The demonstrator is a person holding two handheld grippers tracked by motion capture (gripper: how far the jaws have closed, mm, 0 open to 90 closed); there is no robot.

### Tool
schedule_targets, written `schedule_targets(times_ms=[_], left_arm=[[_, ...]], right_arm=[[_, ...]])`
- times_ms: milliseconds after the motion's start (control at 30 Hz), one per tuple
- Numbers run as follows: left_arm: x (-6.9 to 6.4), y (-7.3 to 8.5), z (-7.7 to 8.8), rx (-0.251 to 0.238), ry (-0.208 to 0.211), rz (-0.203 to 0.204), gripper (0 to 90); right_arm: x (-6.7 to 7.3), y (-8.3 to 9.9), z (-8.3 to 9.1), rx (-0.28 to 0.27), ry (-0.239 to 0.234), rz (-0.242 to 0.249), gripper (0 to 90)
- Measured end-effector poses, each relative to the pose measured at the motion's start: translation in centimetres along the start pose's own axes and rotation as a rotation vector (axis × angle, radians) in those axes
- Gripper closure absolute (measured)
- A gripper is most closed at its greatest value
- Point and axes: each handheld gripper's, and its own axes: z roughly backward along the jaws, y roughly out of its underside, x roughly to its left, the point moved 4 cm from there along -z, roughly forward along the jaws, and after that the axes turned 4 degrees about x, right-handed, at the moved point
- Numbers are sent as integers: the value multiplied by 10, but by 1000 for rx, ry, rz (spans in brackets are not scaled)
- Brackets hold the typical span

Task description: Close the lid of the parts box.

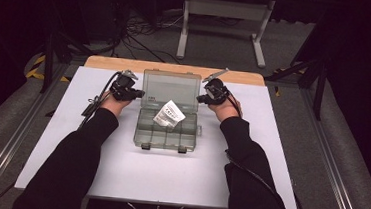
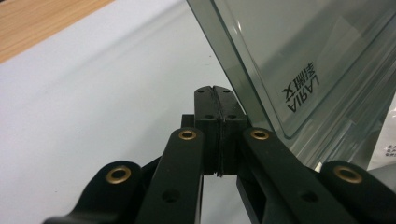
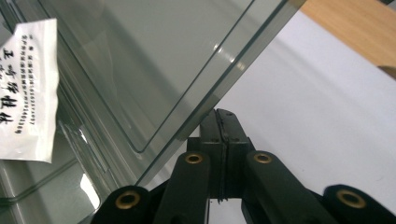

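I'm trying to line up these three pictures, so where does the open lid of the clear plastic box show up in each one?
High view: lid upright at centre, between both grippers.
Left gripper view: lid fills the upper right, beside the shut jaws.
Right gripper view: lid fills the upper left.
Shared landmark: white paper packet in the box.

On the clear lid (image 2: 299, 51) of the plastic box, just to the right of the left gripper's closed fingertips (image 2: 215, 93), stands the word "LARIA", seen mirrored, with two characters beside it that I cannot read. The white paper packet (image 3: 28, 88), far left of the right gripper's fingertips (image 3: 223, 116), carries black printed characters, too blurred to read.
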Motion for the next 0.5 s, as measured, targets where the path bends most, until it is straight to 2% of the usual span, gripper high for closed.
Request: schedule_targets(times_ms=[500], left_arm=[[-5, -5, 16, -34, 1, -19, 893]], right_arm=[[5, -8, 23, -71, 9, 36, 898]])
